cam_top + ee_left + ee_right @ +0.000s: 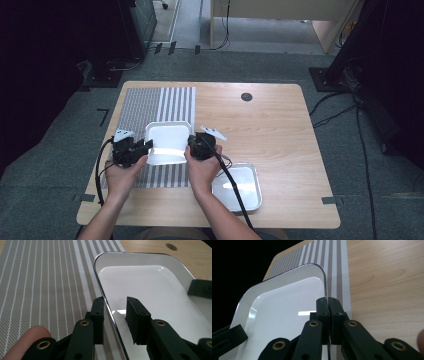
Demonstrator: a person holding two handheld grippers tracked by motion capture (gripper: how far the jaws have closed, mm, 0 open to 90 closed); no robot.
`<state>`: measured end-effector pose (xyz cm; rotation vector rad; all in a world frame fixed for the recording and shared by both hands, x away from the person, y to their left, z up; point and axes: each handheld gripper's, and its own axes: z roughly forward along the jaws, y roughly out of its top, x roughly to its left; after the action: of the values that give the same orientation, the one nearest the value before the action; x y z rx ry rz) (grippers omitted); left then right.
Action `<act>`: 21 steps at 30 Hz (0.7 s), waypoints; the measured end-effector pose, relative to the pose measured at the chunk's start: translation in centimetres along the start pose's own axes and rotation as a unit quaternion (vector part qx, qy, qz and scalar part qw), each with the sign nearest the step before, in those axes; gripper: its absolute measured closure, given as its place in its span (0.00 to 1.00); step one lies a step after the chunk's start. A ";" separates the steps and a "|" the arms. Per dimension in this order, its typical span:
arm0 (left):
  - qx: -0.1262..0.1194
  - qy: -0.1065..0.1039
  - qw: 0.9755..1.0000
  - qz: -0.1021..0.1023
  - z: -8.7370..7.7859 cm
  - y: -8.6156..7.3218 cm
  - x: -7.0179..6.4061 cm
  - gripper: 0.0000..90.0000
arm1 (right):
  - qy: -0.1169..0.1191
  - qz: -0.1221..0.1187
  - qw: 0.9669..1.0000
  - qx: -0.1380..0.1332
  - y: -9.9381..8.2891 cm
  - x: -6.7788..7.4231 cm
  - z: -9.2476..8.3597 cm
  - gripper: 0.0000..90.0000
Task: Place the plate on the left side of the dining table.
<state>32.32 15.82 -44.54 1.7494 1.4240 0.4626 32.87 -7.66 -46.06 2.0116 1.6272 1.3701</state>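
Since the white tray (167, 142) looks like rigid enamel with a thin dark rim, I judge it stiff, fairly light and slick, so the rim is the only sensible hold, one side each; it sits on the striped mat (150, 107) at the left of the counter (280, 130); my right claw (328, 315) is clenched on the tray's right rim; my left claw (115, 315) straddles the left rim with jaws spread, one outside and one inside, not yet pinching; the tray holds nothing, only a glare patch; a steel tray (239, 186) near my right forearm looks bare too; with one side unclamped, I'd expect it to tip if lifted
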 end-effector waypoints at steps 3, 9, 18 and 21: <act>0.000 0.007 1.000 -0.012 0.7 0.6 1.2 0.77 | -0.002 -0.002 1.000 0.001 0.3 0.8 1.3 0.99; -0.002 0.018 1.000 -0.020 2.0 1.9 2.7 0.78 | -0.003 0.001 1.000 0.004 1.1 1.8 3.5 0.99; 0.016 0.038 0.999 -0.026 4.6 3.8 4.7 0.81 | -0.012 0.012 1.000 0.007 1.8 2.4 7.1 0.99; 0.024 0.043 0.998 -0.032 5.5 4.0 5.5 0.81 | -0.018 0.011 1.000 0.010 1.9 2.6 8.1 0.99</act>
<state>40.40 18.82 -45.94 1.7350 1.5579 0.4787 40.09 -3.16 -47.92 2.0604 1.6146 1.3221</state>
